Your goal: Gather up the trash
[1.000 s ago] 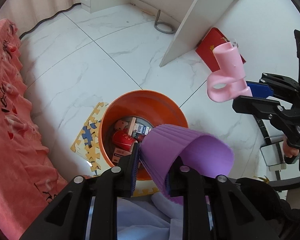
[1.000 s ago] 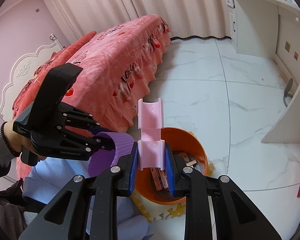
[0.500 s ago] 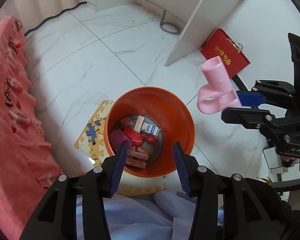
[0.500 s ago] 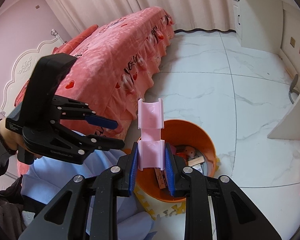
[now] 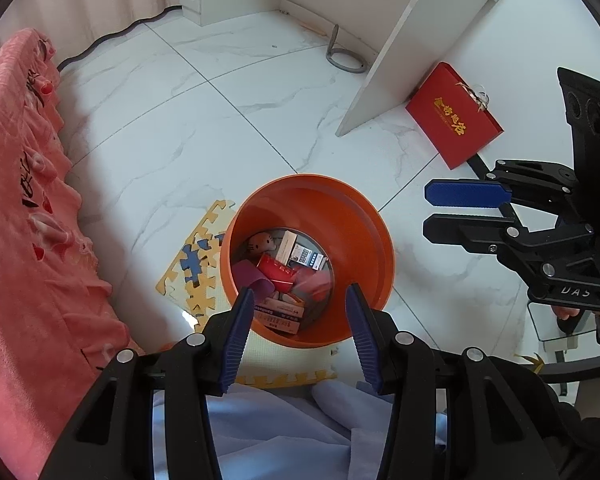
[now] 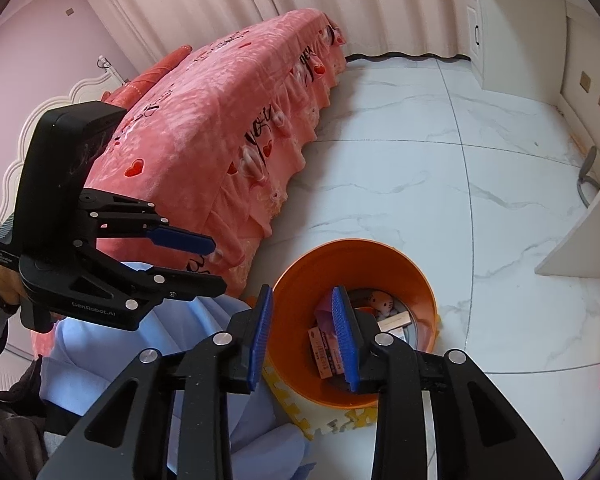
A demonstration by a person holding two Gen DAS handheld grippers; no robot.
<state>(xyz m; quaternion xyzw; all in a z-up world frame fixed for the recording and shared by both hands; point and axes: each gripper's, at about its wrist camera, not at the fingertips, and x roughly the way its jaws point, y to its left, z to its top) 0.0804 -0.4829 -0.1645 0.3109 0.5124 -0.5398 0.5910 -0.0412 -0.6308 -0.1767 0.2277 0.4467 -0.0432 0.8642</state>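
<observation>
An orange bin (image 5: 352, 204) stands on the floor below both grippers; it also shows in the right wrist view (image 6: 380, 252). Inside lie boxes, a red packet (image 5: 275, 274), a purple cup (image 5: 252, 276), a small plush toy (image 5: 262, 242) and a pink blurred piece (image 5: 314, 282). My left gripper (image 5: 300, 320) is open and empty above the bin's near rim. My right gripper (image 6: 302, 332) is open and empty above the bin; it shows at the right in the left wrist view (image 5: 460, 208).
A bed with a pink cover (image 6: 220, 120) is to the left. A foam puzzle mat (image 5: 192, 268) lies under the bin. A red folder (image 5: 454, 114) leans by a white desk panel (image 5: 400, 52). Light blue cloth (image 5: 284, 432) lies below the grippers.
My left gripper let the purple cup fall into the bin first. My right gripper has now opened and the pink piece has dropped into the bin.
</observation>
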